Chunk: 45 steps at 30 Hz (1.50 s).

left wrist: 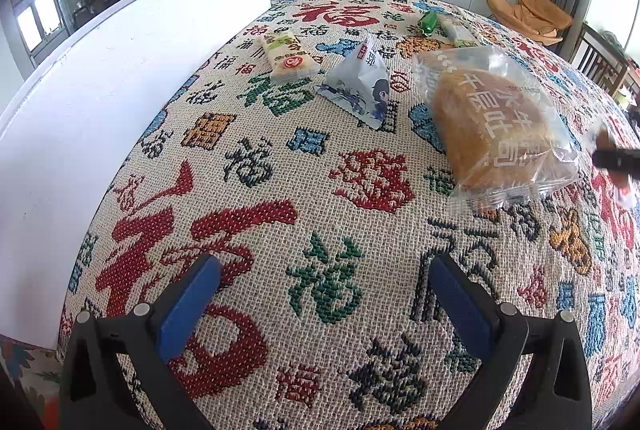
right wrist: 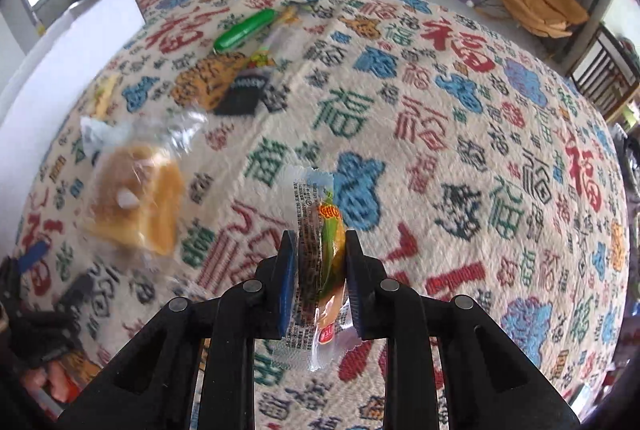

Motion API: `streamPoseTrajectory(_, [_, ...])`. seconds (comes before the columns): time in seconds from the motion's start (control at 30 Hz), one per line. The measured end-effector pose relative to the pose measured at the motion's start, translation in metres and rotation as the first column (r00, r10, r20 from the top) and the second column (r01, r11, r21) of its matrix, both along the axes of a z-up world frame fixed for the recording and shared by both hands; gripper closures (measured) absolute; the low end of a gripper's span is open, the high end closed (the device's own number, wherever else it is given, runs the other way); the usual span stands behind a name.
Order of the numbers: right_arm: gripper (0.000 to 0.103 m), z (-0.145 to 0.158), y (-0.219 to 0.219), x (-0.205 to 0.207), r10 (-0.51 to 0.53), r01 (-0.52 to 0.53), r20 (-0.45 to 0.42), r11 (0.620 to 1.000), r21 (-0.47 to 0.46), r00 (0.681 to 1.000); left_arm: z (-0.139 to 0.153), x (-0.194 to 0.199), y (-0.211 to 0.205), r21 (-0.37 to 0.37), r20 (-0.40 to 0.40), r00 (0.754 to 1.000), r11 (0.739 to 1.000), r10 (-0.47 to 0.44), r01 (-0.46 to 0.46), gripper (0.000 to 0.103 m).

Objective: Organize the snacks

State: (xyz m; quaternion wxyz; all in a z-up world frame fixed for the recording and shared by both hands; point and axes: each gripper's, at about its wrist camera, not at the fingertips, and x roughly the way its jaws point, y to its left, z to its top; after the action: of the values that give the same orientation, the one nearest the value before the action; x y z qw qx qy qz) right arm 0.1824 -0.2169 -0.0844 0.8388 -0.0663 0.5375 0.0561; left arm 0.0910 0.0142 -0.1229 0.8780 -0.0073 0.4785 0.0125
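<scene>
I'm holding the right gripper (right wrist: pixel 320 250) tilted steeply down over the patterned tabletop (right wrist: pixel 460 133), and its blue-padded fingers (right wrist: pixel 288 278) are pinching a small clear-wrapped snack packet (right wrist: pixel 322 254) from both sides; the packet is standing on edge between the pads, low in the centre of the right wrist view, its crimped top poking up past the fingertips. The rest of that view is smearing with motion blur.

The left gripper (left wrist: pixel 324 294) is hanging over the cloth at the bottom of its frame, also angled down, its fingers (left wrist: pixel 188 306) spread wide with nothing but woven fabric between them.

Ahead of it, at centre right, a bagged bread bun (left wrist: pixel 492 125) is lying flat on the tabletop. Further up, near the middle, a pale triangular pouch (left wrist: pixel 360 85) is sitting just right of a yellow-and-green cracker pack (left wrist: pixel 288 57). Toward the upper right I'm seeing a green wrapped snack (left wrist: pixel 428 23) just beside a longer pale pack (left wrist: pixel 456 29). A white board (left wrist: pixel 120 81) is filling the left side of the frame, along the cloth's edge.

At the far right edge, a dark blurred shape is poking in; I can't tell what it is.
</scene>
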Motion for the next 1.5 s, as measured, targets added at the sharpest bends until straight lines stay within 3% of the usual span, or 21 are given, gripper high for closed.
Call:
streamPoseTrajectory(0.1, [0.08, -0.023, -0.006, -0.028, 0.033, -0.029, 0.037, 0.994, -0.104, 0.999, 0.0, 0.0, 0.0, 0.0, 0.0, 1.0, 1.0, -0.001, 0.001, 0.0])
streamPoseTrajectory(0.23, [0.076, -0.029, 0.009, -0.05, 0.091, -0.057, 0.169, 0.979, -0.196, 0.981, 0.0, 0.0, 0.0, 0.0, 0.0, 1.0, 1.0, 0.0, 0.0, 0.0])
streamPoseTrajectory(0.37, [0.068, -0.029, 0.006, -0.048, 0.067, -0.038, 0.198, 0.988, -0.15, 0.978, 0.0, 0.0, 0.0, 0.0, 0.0, 1.0, 1.0, 0.0, 0.0, 0.0])
streamPoseTrajectory(0.47, [0.036, -0.019, -0.003, -0.046, 0.031, -0.017, 0.213, 0.997, -0.069, 0.977, 0.0, 0.0, 0.0, 0.0, 0.0, 1.0, 1.0, 0.0, 0.0, 0.0])
streamPoseTrajectory(0.6, [0.029, 0.0, -0.002, -0.058, 0.039, -0.029, 0.296, 0.999, -0.038, 0.954, 0.0, 0.0, -0.001, 0.0, 0.0, 1.0, 1.0, 0.0, 0.0, 0.0])
streamPoseTrajectory(0.8, [0.029, 0.01, -0.014, -0.078, 0.015, -0.017, 0.352, 1.0, 0.003, 0.936, 0.0, 0.0, -0.001, 0.0, 0.0, 1.0, 1.0, 0.0, 0.0, 0.0])
streamPoseTrajectory(1.0, [0.029, 0.016, -0.056, -0.096, -0.154, 0.138, 0.408, 0.988, 0.068, 0.9, 0.0, 0.0, -0.001, 0.0, 0.0, 1.0, 1.0, 0.0, 0.0, 0.0])
streamPoseTrajectory(1.23, [0.029, -0.006, -0.109, -0.095, -0.338, 0.34, 0.354, 0.938, 0.059, 0.872, 0.0, 0.0, -0.001, 0.0, 0.0, 1.0, 1.0, -0.001, 0.001, 0.0])
streamPoseTrajectory(1.5, [0.029, -0.032, -0.131, -0.098, -0.432, 0.413, 0.258, 0.902, 0.127, 0.864, 0.0, 0.0, 0.0, -0.005, -0.003, 1.0, 1.0, -0.001, 0.001, 0.0])
